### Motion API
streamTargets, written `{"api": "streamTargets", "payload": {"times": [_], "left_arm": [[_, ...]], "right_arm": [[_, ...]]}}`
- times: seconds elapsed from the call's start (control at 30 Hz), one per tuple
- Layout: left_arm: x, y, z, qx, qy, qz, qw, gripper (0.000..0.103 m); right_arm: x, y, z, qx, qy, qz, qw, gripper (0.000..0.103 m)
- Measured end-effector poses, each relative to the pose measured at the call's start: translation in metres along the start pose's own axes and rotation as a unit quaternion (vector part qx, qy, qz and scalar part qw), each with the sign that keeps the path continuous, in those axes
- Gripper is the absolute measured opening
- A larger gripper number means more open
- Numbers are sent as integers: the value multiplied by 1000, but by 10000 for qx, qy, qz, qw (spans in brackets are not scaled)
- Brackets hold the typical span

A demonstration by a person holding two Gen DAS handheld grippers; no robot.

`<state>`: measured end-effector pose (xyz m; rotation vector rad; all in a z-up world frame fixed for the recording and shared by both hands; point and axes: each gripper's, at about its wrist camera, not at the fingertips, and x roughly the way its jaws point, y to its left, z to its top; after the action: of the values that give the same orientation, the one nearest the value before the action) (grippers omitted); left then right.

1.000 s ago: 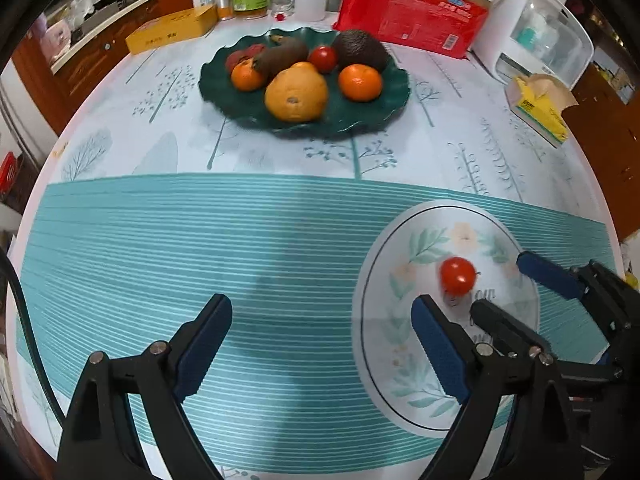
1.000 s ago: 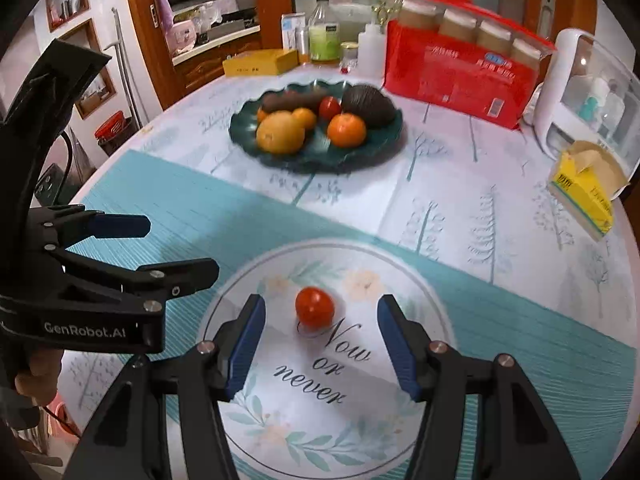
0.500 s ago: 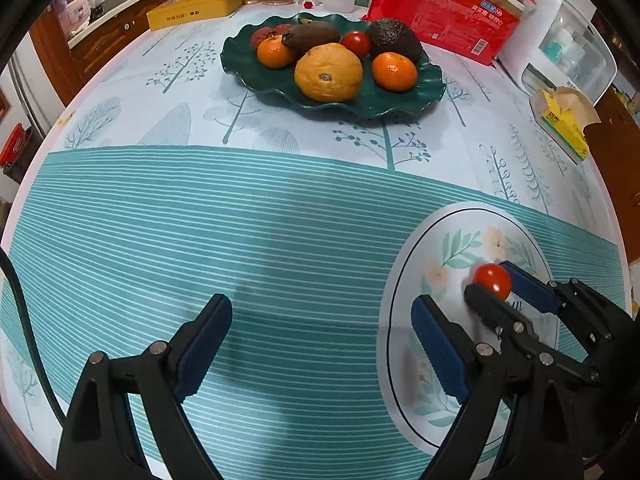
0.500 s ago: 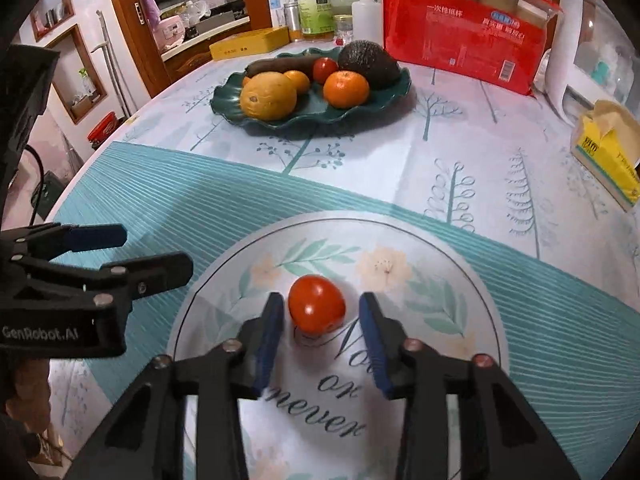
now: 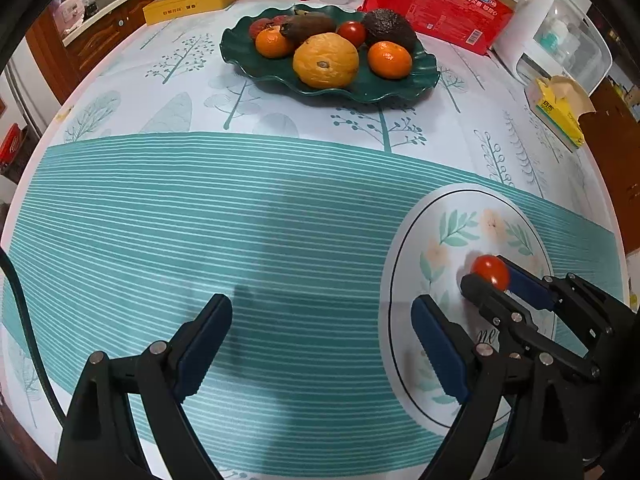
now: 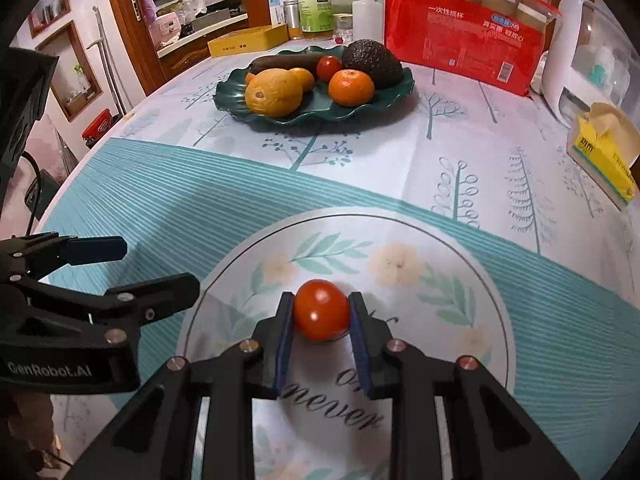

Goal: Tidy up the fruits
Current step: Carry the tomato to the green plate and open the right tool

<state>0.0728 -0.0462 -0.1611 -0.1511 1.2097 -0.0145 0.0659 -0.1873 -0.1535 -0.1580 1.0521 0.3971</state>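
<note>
A small red tomato (image 6: 321,309) sits on the round floral print of the tablecloth, near the table's front edge. My right gripper (image 6: 322,312) is shut on it, one blue pad on each side; it also shows in the left wrist view (image 5: 491,276) around the tomato (image 5: 490,271). My left gripper (image 5: 322,338) is open and empty over the teal striped cloth, left of the tomato. A dark green wavy plate (image 5: 416,84) further back holds a large yellow-orange citrus (image 5: 326,60), two mandarins, an avocado (image 5: 388,29), a second tomato (image 5: 352,33) and other fruit.
Behind the plate stand a red pack of paper cups (image 6: 464,46), bottles (image 6: 316,12) and a yellow box (image 6: 248,41). A white appliance (image 6: 592,60) and a yellow tissue box (image 6: 604,152) are at the right. The left gripper (image 6: 96,264) shows at the right view's left.
My right gripper has moved forward around the tomato and closed from wide open until its pads press both sides. The left gripper has drifted forward, still open.
</note>
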Motion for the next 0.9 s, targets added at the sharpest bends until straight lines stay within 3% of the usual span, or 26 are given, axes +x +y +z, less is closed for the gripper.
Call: {"api": "streamTargets", "payload": {"times": [0.27,0.43,0.67,0.9], "left_arm": [[-31,18,14,-18,-10,82,10000,91],[-71,30,47,135,-288,55,9995,101],[-147,48,127,327,-832,7,9960,101],[-206,54,200,551,-1464,252,9874,102]], "right_arm": [[-27,18,18,-75,-156,13,9998,26],[-51,28,49,-112,-381,-53,9992,26],[-113,30,136,32,-870,-136,9961,26],[-183,19,237,188,-1476,-281,9885,26]]}}
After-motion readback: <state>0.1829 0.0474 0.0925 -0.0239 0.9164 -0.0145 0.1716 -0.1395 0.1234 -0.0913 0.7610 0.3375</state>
